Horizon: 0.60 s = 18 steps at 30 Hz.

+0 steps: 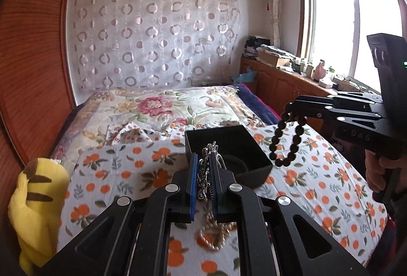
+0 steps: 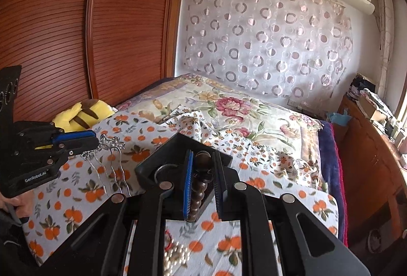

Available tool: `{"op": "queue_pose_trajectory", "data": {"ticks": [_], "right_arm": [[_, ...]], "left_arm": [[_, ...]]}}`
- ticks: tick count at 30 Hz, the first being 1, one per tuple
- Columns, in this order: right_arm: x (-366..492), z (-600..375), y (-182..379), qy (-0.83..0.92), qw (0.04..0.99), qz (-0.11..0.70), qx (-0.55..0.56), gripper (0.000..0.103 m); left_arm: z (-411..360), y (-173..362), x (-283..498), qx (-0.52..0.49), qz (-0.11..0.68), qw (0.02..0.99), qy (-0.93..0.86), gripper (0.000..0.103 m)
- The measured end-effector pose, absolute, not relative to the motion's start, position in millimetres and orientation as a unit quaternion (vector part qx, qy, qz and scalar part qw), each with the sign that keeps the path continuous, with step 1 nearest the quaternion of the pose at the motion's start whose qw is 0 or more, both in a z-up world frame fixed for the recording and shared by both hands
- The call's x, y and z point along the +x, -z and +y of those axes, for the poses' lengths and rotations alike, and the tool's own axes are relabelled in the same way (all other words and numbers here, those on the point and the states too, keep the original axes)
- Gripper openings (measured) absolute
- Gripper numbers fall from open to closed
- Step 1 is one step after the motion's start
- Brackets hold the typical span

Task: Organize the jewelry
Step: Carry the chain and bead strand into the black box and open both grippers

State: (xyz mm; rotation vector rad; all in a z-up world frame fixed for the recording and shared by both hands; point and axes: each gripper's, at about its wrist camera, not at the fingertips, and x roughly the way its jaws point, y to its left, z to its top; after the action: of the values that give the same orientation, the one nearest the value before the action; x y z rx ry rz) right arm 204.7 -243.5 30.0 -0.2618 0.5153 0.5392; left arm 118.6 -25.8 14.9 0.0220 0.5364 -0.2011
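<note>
In the left wrist view, the left gripper [image 1: 203, 174] has its jaws almost closed on a silver hair comb [image 1: 206, 169], whose ornate top stands above the blue pads. Just beyond it, on the orange-print bedsheet [image 1: 318, 187], sits an open black box [image 1: 229, 141]. Its inside is dark; only a round cushion-like shape shows, and it is not possible to tell if jewelry already lies there. To the right, the right gripper [image 1: 292, 104] holds a dark bead bracelet [image 1: 285, 136], which hangs as a loop above the sheet beside the box. Under the left gripper a pearl necklace [image 1: 216, 235] lies on the sheet.

In the right wrist view, the right gripper [image 2: 202, 174] is narrowly closed around the bead bracelet [image 2: 199, 184], with the black box [image 2: 162, 148] directly behind it. At the left, the left gripper [image 2: 94, 140] carries the hair comb [image 2: 109, 159] with the prongs pointing down — near the box but not over it.

The task seems to be in the middle: two pieces are lifted and not yet placed, and the pearls — perhaps more — wait on the sheet.
</note>
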Motion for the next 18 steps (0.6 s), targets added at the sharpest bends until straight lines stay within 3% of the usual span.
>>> {"op": "queue_pose_trajectory", "data": {"ticks": [16, 18], "right_arm": [[283, -230, 22, -0.279, 0.912, 0.288, -0.084, 0.017], [286, -233, 26, -0.281, 0.911, 0.293, -0.074, 0.025]], "left_arm": [[-31, -10, 185, 0.012, 0.284, 0.954, 0.094, 0.008], [-33, -9, 193, 0.014, 0.288, 0.953, 0.094, 0.008]]}}
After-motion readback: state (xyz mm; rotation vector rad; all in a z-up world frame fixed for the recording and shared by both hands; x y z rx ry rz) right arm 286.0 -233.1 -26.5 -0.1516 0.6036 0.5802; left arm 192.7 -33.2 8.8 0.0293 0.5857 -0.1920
